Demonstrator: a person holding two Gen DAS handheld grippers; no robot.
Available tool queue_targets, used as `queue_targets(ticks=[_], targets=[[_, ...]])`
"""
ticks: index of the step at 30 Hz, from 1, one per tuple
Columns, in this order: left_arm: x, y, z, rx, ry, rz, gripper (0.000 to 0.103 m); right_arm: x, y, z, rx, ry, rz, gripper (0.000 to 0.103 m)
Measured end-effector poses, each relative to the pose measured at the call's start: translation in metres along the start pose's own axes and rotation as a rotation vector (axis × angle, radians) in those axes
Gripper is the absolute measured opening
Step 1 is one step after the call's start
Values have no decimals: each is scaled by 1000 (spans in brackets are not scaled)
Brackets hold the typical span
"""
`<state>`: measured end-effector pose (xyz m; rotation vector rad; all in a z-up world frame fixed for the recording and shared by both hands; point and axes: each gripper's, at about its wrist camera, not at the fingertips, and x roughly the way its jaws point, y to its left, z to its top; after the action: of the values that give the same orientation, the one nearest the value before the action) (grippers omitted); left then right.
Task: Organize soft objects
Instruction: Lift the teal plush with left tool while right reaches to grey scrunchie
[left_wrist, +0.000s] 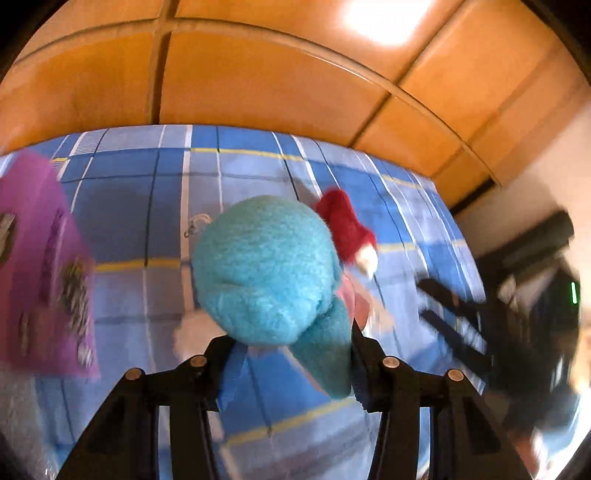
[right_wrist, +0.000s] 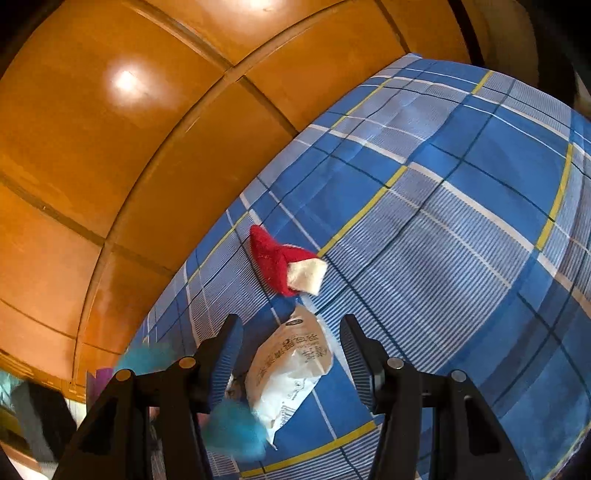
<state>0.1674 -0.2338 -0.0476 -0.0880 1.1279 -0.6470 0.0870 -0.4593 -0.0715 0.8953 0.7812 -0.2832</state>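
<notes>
Bed w/ blue plaid sheet (right_wrist: 461, 229), orange wood panel wall (right_wrist: 110, 166) behind. L gripper (left_wrist: 291, 354) clamps teal plush (left_wrist: 266, 269), lifted off sheet. R gripper (right_wrist: 291, 343) jaws apart over white packet (right_wrist: 291, 369). Red plush (right_wrist: 280, 262) lies on sheet.

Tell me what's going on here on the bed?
A person is sorting soft things on a blue plaid bedsheet with two handheld grippers. The left gripper has its jaws closed on a turquoise plush toy and holds it above the sheet. The right gripper sits over a white printed packet, jaws either side of it; whether they press on it is unclear. A small red Santa hat lies just beyond.
</notes>
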Motion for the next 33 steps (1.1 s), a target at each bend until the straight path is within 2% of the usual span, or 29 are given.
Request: queue_targets(ticks=[7, 10, 13, 18, 21, 23, 24, 25, 27, 29, 33], targets=[[-38, -9, -71, 210, -20, 33, 49, 17, 33, -14, -171, 104, 68, 55], [-53, -2, -93, 260, -38, 52, 49, 23, 52, -25, -267, 146, 100, 55], [-67, 11, -107, 260, -46, 52, 49, 34, 67, -35, -312, 217, 141, 55], [-85, 30, -120, 258, -72, 74, 49, 60, 87, -46, -351, 279, 81, 55], [-93, 37, -127, 256, -85, 78, 49, 86, 97, -54, -380, 313, -4, 55], [-101, 39, -132, 261, -97, 81, 49, 97, 105, -61, -440, 300, -59, 55], [-104, 40, -134, 266, -104, 81, 49, 100, 108, -64, -471, 286, -76, 54], [-107, 41, -135, 269, -109, 79, 49, 103, 110, -67, -499, 283, -86, 40], [-116, 41, -136, 273, -125, 59, 49, 107, 114, -75, -556, 279, -125, 39], [-127, 38, -132, 284, -151, 42, 49, 105, 116, -79, -602, 273, -134, 38], [-156, 28, -107, 315, -244, 11, 49, 104, 108, -76, -556, 307, -112, 38]])
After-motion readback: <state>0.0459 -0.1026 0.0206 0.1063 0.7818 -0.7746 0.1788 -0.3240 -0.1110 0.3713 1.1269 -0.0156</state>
